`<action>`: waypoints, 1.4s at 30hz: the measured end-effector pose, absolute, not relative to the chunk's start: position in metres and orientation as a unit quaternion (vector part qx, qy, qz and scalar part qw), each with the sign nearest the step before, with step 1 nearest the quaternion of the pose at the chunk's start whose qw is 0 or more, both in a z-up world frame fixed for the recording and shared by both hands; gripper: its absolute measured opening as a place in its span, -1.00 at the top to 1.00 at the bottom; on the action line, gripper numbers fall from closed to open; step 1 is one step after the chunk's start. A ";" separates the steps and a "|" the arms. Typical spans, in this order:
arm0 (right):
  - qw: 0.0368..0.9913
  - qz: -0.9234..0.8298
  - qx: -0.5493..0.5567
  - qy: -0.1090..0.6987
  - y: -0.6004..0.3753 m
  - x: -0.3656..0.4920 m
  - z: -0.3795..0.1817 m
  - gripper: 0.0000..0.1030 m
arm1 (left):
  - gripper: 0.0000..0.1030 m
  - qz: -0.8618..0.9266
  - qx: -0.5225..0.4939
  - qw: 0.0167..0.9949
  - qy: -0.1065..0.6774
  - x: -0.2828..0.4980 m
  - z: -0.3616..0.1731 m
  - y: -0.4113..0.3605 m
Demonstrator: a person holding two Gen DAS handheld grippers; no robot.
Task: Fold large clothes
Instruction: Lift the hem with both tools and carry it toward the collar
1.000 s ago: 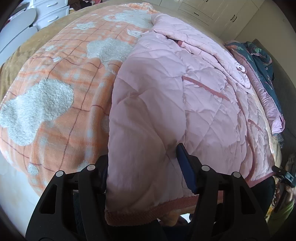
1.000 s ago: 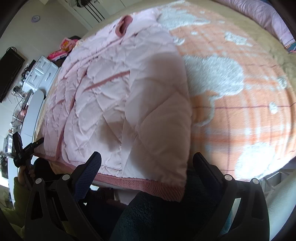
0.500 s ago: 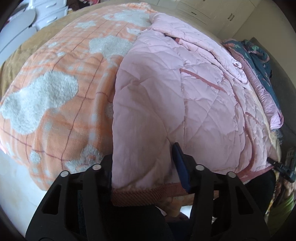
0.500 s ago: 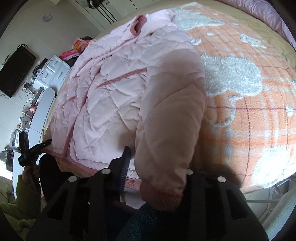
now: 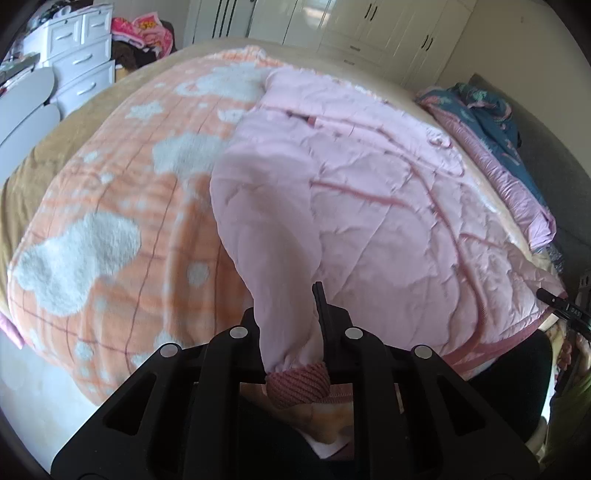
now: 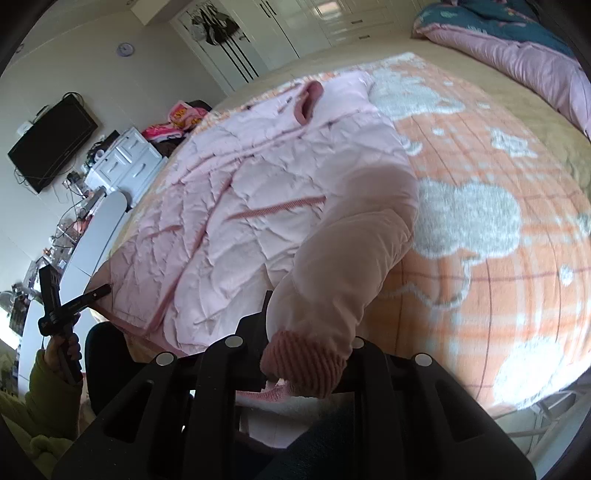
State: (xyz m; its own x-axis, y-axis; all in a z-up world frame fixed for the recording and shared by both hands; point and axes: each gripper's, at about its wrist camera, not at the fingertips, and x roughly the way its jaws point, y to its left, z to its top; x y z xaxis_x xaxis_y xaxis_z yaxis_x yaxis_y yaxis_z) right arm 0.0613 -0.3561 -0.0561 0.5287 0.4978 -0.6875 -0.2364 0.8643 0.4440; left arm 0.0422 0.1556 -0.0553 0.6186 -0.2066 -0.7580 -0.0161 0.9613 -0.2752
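A pink quilted jacket (image 5: 388, 206) lies spread on the orange blanket (image 5: 110, 206) on the bed. My left gripper (image 5: 291, 325) is shut on the jacket's left sleeve (image 5: 269, 229) just above its ribbed cuff (image 5: 299, 384) and holds it lifted off the bed. My right gripper (image 6: 306, 325) is shut on the jacket's right sleeve (image 6: 351, 251) near its ribbed cuff (image 6: 303, 365), also lifted. The jacket body (image 6: 236, 206) with its collar (image 6: 308, 101) shows in the right wrist view.
A folded pink and teal quilt (image 5: 491, 140) lies at the far side of the bed. White drawers (image 5: 81, 62) and a grey board (image 5: 22, 99) stand to one side. Wardrobes (image 5: 369, 29) line the back wall. A wall TV (image 6: 51, 144) shows.
Both grippers closed on the sleeve ends near the cuffs and lifted them off the bed. The right was open one second ago. Both views now sit higher.
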 end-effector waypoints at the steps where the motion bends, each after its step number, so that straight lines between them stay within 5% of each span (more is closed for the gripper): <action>1: 0.863 0.214 0.149 0.432 -0.356 0.062 -0.053 0.64 | 0.81 -0.055 -0.130 0.892 0.429 0.043 -0.051 0.156; 42: 0.910 0.228 0.144 0.315 -0.359 0.109 0.058 0.69 | 0.81 -0.070 -0.119 0.939 0.315 0.105 0.068 0.138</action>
State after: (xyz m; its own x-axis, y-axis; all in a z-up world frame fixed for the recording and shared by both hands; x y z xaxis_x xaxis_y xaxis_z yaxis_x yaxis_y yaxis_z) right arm 0.1088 -0.3593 0.0575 0.6977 0.5055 -0.5075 -0.3247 0.8547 0.4049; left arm 0.1054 0.1383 0.0684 0.7913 -0.2072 -0.5753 0.0566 0.9616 -0.2684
